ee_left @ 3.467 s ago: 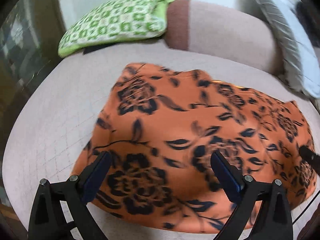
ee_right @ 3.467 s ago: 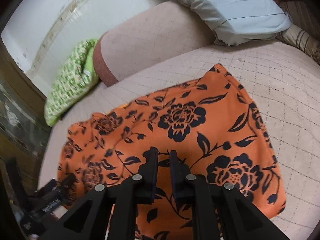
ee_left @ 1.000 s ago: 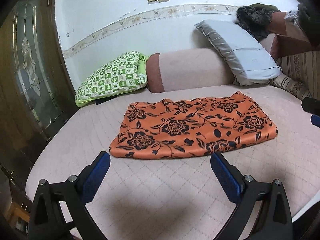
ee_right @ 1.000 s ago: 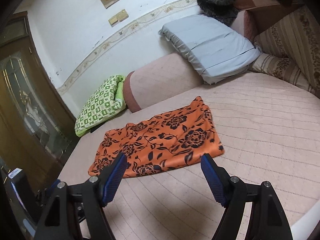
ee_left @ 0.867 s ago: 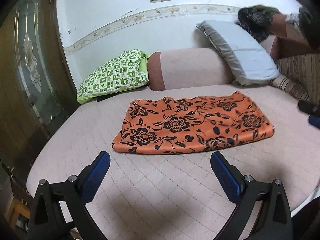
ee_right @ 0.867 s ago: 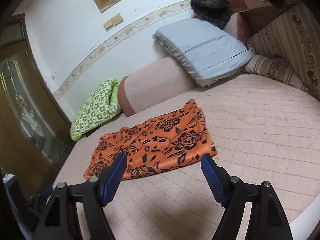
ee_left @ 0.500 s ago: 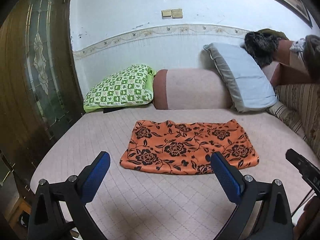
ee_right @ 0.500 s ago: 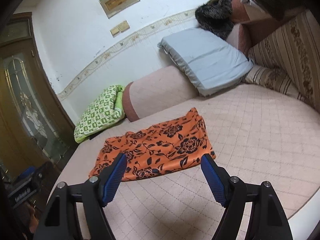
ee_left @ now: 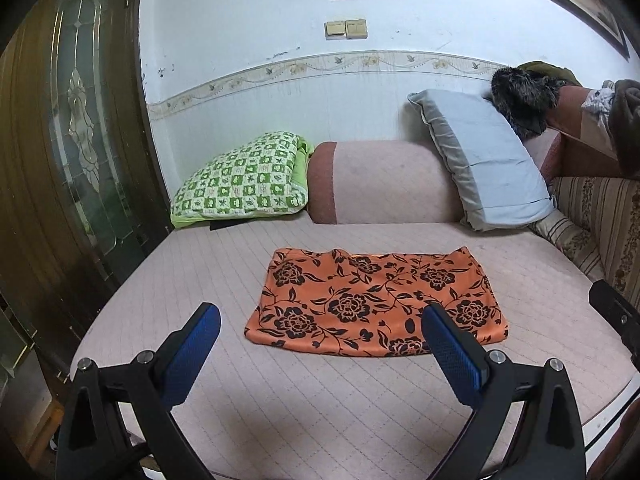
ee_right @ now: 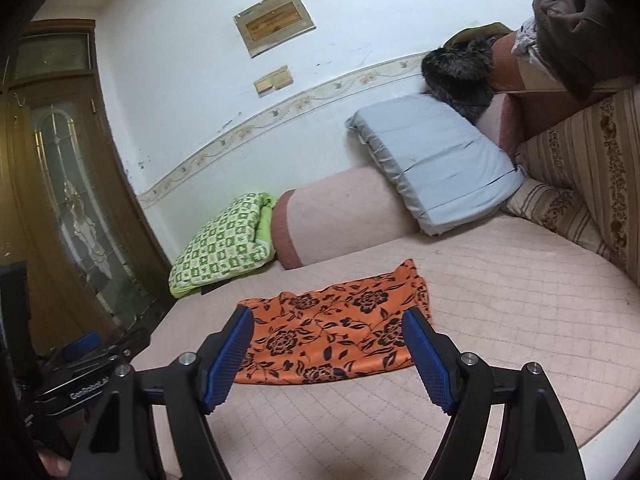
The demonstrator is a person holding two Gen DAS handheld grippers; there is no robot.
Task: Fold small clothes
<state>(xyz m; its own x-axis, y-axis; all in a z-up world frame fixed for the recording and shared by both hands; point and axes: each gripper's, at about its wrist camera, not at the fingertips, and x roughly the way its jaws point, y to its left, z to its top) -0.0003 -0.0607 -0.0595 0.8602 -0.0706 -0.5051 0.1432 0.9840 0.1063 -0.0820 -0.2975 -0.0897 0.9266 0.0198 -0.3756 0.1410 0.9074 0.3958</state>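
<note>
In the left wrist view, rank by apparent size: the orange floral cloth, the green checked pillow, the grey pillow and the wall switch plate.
1. orange floral cloth, nearest the camera, which flatters it
2. grey pillow and green checked pillow: too alike to rank
3. wall switch plate, clearly smallest

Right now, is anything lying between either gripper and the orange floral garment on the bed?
Nothing visible. Only bare quilted bedspread lies between the open left gripper, the open right gripper and the orange floral garment. The pillows sit behind it.
</note>
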